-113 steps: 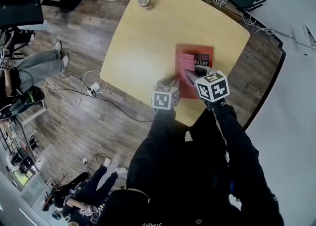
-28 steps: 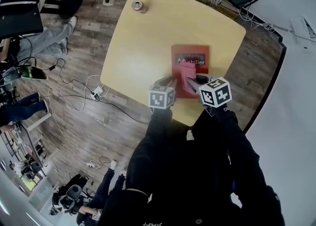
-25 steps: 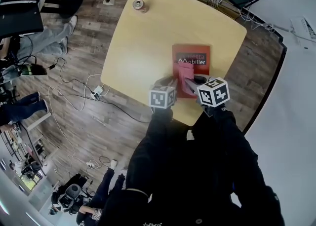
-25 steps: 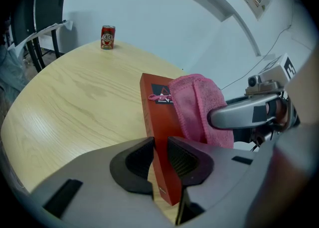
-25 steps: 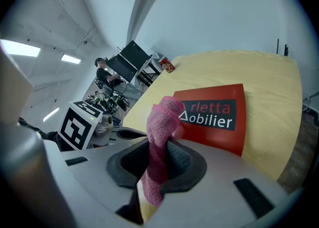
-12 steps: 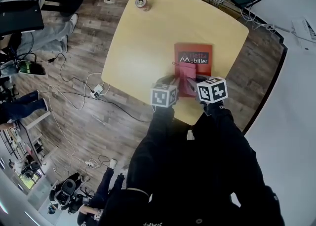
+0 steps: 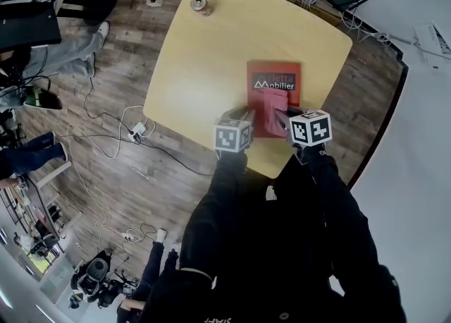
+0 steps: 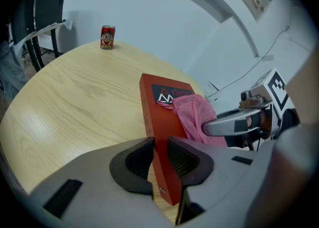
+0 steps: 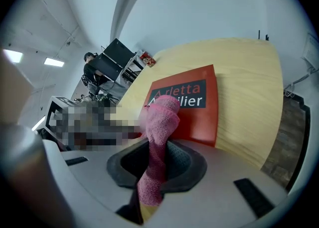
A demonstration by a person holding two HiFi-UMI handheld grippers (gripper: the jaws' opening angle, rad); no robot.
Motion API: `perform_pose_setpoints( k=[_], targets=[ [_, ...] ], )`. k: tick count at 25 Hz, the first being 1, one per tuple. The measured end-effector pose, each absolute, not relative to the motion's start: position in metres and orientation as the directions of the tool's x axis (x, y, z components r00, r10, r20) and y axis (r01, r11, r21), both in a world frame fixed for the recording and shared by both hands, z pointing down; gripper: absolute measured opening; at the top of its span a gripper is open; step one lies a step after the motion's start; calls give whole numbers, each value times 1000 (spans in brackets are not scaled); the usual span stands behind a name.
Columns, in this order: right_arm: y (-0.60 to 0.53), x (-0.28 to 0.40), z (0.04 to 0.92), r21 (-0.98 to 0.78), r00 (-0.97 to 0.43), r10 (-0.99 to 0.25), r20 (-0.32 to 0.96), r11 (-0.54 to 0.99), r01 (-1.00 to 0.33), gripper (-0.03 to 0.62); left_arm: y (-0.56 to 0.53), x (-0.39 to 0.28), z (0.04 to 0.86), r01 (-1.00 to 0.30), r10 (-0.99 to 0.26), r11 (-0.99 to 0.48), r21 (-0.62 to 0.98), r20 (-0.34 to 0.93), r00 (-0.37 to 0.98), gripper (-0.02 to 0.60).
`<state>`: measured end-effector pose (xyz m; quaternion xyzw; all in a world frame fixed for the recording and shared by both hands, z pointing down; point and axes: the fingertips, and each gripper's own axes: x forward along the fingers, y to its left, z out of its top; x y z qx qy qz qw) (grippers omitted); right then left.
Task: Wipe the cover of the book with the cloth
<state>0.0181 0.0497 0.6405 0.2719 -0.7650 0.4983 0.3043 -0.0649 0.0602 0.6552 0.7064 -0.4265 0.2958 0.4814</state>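
On the table's (image 7: 211,53) near right, the book (image 7: 273,73) is being clamped by the left gripper (image 8: 158,160); the cloth (image 7: 270,105), being pinched by the right gripper (image 9: 158,165), should be kept pressed flat across the cover.

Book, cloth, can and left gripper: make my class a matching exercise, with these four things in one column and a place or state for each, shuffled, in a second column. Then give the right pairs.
Column A
1. book
2. cloth
3. can
4. left gripper

Column B
a. stands upright near the far corner of the table
b. closed on the near edge of the book
c. lies flat on the table, red cover up
d. pink, pinched in the right gripper and resting on the cover

Pairs: 1-c, 2-d, 3-a, 4-b
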Motion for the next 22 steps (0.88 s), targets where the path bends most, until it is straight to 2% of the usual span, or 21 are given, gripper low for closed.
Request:
perform_pose_setpoints(
  k=[22],
  targets=[
    [45, 74, 639, -570, -641, -161, 750, 334, -751, 78, 61, -64, 656, -887, -319, -181, 424, 828, 461, 106]
  ],
)
